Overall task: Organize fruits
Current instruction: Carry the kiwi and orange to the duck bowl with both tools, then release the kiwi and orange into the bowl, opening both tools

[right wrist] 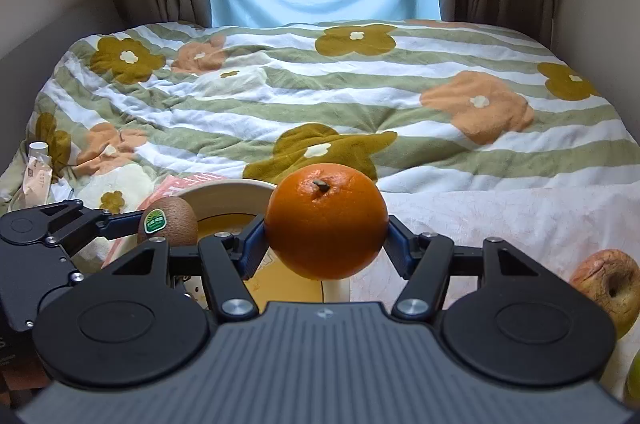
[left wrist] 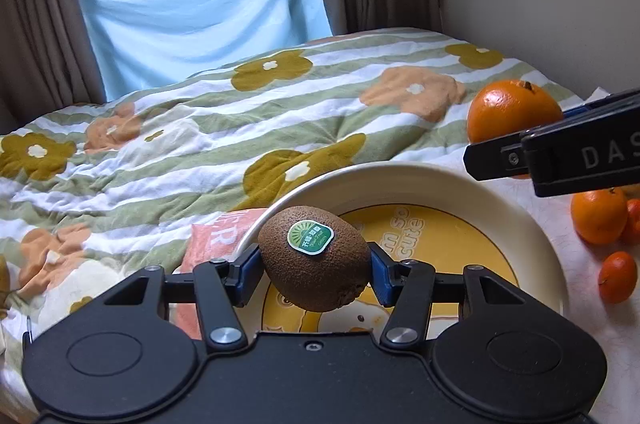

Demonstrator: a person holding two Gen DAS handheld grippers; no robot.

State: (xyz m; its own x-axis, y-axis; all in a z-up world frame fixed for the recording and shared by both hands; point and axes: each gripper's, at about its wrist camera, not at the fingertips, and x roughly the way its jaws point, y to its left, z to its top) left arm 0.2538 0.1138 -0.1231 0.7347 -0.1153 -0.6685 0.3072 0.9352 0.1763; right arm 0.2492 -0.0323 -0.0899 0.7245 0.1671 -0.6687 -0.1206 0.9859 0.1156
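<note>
Left wrist view: left gripper (left wrist: 316,266) clamps a brown fuzzy kiwi (left wrist: 314,258) above the cream-rimmed yellow plate (left wrist: 460,179); right gripper (right wrist: 326,244) pinches a round orange (right wrist: 326,222) at that plate's edge.

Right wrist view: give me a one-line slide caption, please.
Right claw grips an orange above the bed; left claw holds a kiwi by the plate.

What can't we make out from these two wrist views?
- Plate print: left wrist view, partly hidden by the kiwi and left gripper.
- Plate's near rim: right wrist view, behind the orange and right gripper.
- Wrinkled apple: partly covered by the gripper body.
- Small mandarins: right edge crops the group.
</note>
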